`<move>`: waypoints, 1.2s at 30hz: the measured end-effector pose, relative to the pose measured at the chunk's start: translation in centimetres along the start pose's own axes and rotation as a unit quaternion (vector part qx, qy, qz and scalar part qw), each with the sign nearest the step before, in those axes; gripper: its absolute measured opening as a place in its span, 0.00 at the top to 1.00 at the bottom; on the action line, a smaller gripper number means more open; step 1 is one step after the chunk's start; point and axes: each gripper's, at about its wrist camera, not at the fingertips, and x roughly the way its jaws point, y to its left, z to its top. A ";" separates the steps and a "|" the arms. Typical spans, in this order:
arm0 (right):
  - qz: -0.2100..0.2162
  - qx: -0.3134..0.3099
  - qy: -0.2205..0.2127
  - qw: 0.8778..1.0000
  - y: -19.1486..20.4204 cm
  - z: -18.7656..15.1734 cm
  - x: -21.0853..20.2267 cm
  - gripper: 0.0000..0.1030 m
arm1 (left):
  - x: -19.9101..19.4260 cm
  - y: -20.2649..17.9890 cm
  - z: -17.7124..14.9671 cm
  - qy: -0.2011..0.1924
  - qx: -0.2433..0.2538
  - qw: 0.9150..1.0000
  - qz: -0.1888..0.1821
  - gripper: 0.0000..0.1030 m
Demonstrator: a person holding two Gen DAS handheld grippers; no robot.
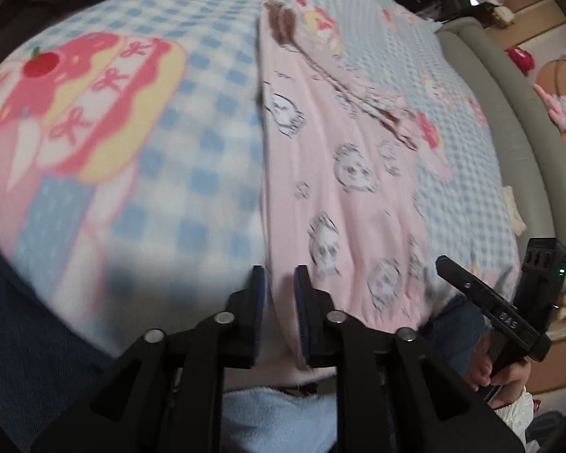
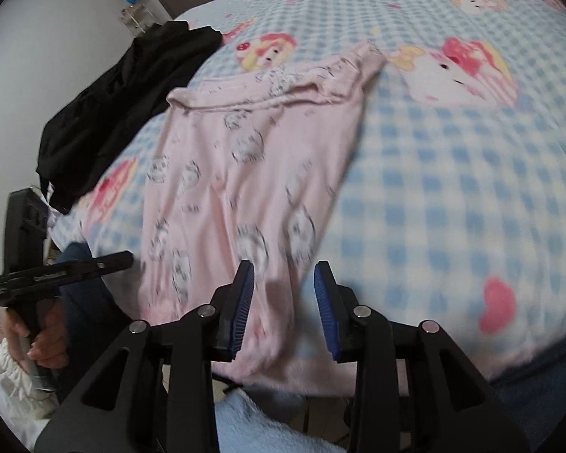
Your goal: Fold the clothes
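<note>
- Where the left wrist view looks down, the left gripper (image 1: 279, 283) sits bottom centre, jaws slightly parted and holding nothing, over the near edge of the pink garment (image 1: 339, 188) lying mid-frame on the checked blanket (image 1: 192, 173).
- Right wrist view: right gripper (image 2: 283, 287), bottom centre, jaws spread and empty; pink garment (image 2: 237, 173) centre-left; black clothing (image 2: 113, 113) upper left.

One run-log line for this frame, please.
stage: fold in progress | pink garment: flat on checked blanket | left gripper: open, empty | right gripper: open, empty | black garment: aside
</note>
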 end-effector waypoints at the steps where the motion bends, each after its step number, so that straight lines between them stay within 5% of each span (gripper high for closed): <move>1: 0.004 0.001 0.001 1.000 -0.1 0.5 0.1 0.66 | 0.7 0.0 0.4 0.009 -0.003 1.000 -0.006 0.67; 8: -0.028 -0.009 0.018 0.999 0.2 1.6 3.5 0.66 | 2.9 -2.3 0.4 0.008 0.051 0.997 0.062 0.70; 16: -0.118 -0.010 0.003 0.993 -2.1 0.3 1.9 0.67 | 1.1 -1.4 0.1 -0.003 0.037 0.997 0.064 0.77; 18: -0.133 0.004 -0.013 0.991 -2.6 0.2 0.4 0.68 | -0.3 -2.5 0.3 -0.033 0.055 0.996 0.058 0.77; 22: -0.078 -0.006 -0.049 0.996 -1.1 0.4 -1.6 0.67 | -2.3 -5.0 0.8 -0.088 0.103 0.990 0.044 0.77; 26: -0.039 -0.059 -0.031 0.997 2.7 0.6 0.8 0.68 | 0.6 -7.1 0.8 -0.050 0.151 0.987 0.018 0.77; 31: -0.103 -0.095 0.014 0.990 3.2 -1.2 3.8 0.73 | 3.2 -4.6 0.3 0.006 0.129 0.986 0.103 0.78; 33: -0.118 -0.087 0.019 0.989 2.4 -1.4 3.0 0.73 | 1.9 -4.1 0.2 -0.007 0.121 0.983 0.138 0.80; 34: -0.130 -0.083 0.017 0.988 2.1 -1.5 2.5 0.67 | 1.1 -4.0 0.1 -0.018 0.121 0.979 0.165 0.82; 36: -0.158 -0.077 0.004 0.984 1.6 -1.6 1.3 0.55 | 0.1 -4.2 0.0 -0.028 0.119 0.982 0.146 0.80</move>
